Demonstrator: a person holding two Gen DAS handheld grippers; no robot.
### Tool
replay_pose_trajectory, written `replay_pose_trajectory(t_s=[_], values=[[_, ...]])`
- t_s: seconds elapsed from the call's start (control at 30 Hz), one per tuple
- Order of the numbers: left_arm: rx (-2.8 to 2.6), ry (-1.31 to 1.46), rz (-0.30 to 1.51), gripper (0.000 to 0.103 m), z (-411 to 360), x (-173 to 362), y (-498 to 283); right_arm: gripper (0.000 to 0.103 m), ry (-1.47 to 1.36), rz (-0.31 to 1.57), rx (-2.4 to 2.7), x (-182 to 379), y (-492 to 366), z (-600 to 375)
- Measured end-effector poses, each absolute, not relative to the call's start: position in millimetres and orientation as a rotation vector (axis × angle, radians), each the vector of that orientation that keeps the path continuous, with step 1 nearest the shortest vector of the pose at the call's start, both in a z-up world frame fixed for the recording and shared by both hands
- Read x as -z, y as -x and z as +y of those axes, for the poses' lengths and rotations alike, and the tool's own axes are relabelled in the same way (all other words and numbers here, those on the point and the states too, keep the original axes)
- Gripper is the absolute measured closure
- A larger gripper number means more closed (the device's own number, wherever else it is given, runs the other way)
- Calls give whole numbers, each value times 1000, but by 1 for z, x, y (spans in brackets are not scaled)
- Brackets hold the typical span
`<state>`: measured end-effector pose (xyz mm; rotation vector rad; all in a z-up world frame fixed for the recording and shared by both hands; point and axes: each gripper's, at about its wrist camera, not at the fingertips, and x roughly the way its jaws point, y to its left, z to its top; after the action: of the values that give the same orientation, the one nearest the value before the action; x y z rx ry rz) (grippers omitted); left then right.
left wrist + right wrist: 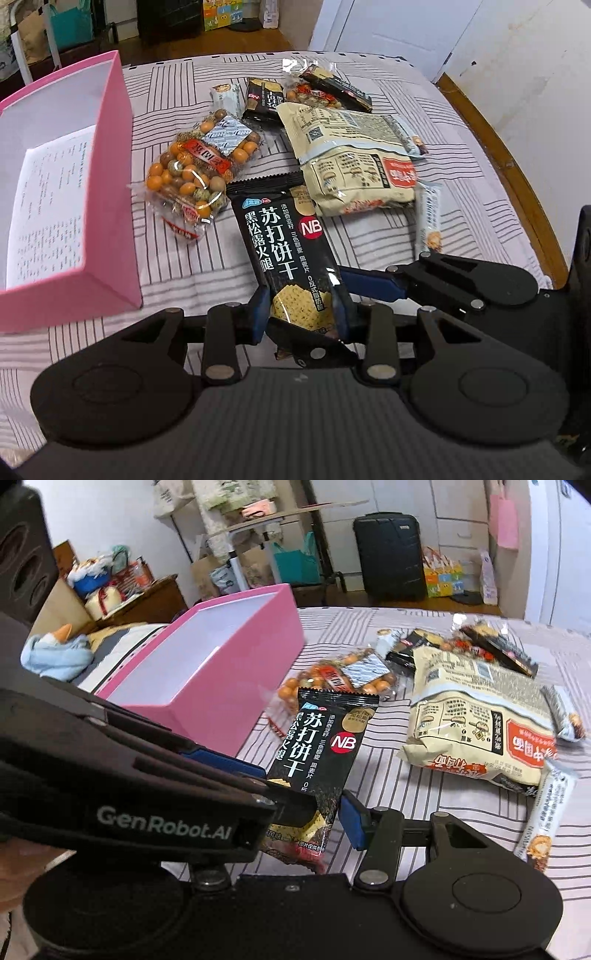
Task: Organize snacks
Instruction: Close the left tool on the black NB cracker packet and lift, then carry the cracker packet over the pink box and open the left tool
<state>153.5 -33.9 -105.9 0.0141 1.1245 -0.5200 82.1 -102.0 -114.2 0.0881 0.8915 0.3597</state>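
Note:
A black soda-cracker packet [284, 251] lies on the striped cloth, its near end between the blue pads of my left gripper [301, 314], which is shut on it. In the right wrist view the same packet [325, 746] has its near end between the fingers of my right gripper [328, 812]; the left gripper's black arm crosses in front and hides the left finger, so its grip is unclear. The open pink box [110, 155] stands left of the packet and also shows in the right wrist view [229, 672]. It holds a printed sheet [48, 206].
A clear bag of coloured nuts [195, 173], two beige noodle bags [354, 162], small black packets [262, 98] and a slim stick packet [428, 221] lie beyond the packet. The table's wooden edge [517, 177] curves at right. A black suitcase [388, 557] stands on the floor behind.

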Motion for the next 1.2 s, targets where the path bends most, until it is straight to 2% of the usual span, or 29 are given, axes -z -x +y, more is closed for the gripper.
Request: replay_pose_trajectory(t_s=[0.4, 0.73, 1.0, 1.2], values=[[491, 40, 1100, 70, 6, 47, -111, 45, 3, 890, -383, 53, -56, -62], [433, 75, 1060, 69, 62, 4, -119, 45, 47, 848, -468, 15, -78, -14], [372, 83, 1015, 68, 106, -3, -158, 45, 66, 790, -537, 17, -127, 23], [361, 86, 991, 67, 129, 22, -215, 45, 46, 785, -532, 47, -185, 39]])
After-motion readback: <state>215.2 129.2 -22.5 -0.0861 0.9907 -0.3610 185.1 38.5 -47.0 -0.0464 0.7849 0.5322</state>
